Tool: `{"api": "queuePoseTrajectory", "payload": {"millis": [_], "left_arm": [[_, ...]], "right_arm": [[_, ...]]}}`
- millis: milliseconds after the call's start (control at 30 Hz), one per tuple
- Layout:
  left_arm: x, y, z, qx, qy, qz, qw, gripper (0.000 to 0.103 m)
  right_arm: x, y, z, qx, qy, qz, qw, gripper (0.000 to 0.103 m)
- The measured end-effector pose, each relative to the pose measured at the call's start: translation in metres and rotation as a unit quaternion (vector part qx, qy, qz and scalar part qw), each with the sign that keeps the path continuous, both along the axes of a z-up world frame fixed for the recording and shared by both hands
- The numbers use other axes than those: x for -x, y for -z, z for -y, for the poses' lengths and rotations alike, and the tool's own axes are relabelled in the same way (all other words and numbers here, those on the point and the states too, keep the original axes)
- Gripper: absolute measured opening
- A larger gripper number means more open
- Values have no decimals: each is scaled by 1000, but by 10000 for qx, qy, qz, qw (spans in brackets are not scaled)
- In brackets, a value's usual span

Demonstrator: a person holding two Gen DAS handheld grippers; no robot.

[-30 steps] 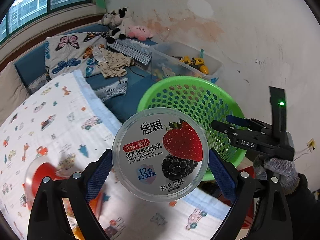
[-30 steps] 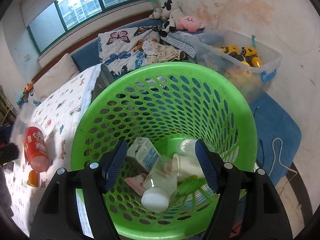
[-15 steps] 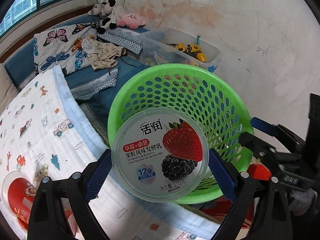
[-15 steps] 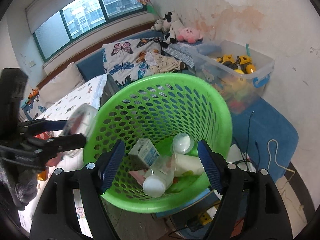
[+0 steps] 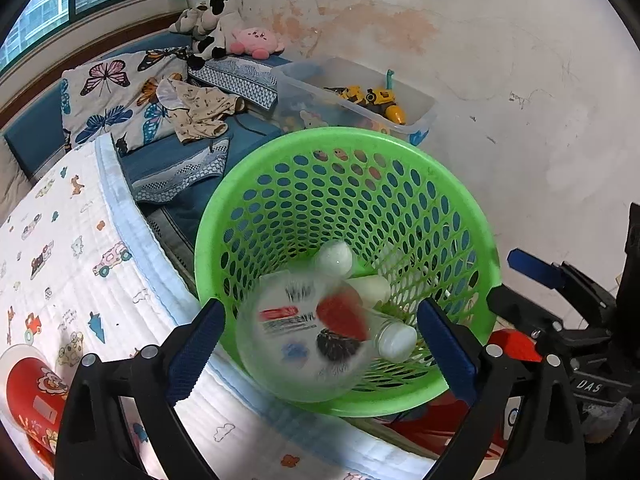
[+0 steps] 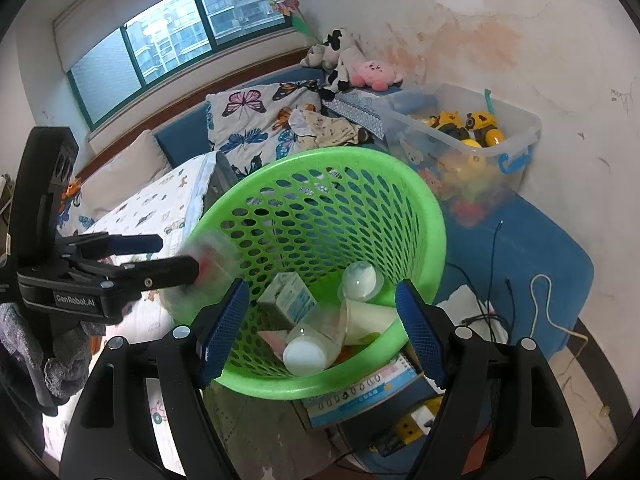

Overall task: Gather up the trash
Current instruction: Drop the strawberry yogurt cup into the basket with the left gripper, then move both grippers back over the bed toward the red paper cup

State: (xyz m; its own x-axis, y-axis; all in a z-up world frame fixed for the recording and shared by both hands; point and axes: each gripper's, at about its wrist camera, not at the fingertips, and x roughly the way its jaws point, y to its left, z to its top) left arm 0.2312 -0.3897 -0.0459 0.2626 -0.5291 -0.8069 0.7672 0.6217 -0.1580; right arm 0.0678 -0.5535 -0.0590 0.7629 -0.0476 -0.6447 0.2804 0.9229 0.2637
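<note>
Above one green basket [image 5: 400,152]: one blurred yogurt cup [image 5: 304,334] between wide left jaws.

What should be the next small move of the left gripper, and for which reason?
Probably withdraw the left gripper toward the bed. Its jaws stand open, and the blurred yogurt tub is over the green basket, apparently dropping in.

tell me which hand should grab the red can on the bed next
Left. The red can lies on the bed beside the left gripper, whose fingers are spread with the blurred yogurt cup loose between them over the basket. The right gripper sits at the basket's far side.
</note>
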Motion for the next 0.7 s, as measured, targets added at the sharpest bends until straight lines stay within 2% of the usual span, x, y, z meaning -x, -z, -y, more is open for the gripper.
{"api": "queuePoseTrajectory", "payload": {"millis": [333,700], "left_arm": [[6,-10,-20,100,-119,19,9999,94],[23,-29,-79,325,-378,257,9984,94]], "right_arm": [[7,-6,-10,-20,-62,70,10000,76],[7,-12,-43,-13,-370,126,9992,78]]}}
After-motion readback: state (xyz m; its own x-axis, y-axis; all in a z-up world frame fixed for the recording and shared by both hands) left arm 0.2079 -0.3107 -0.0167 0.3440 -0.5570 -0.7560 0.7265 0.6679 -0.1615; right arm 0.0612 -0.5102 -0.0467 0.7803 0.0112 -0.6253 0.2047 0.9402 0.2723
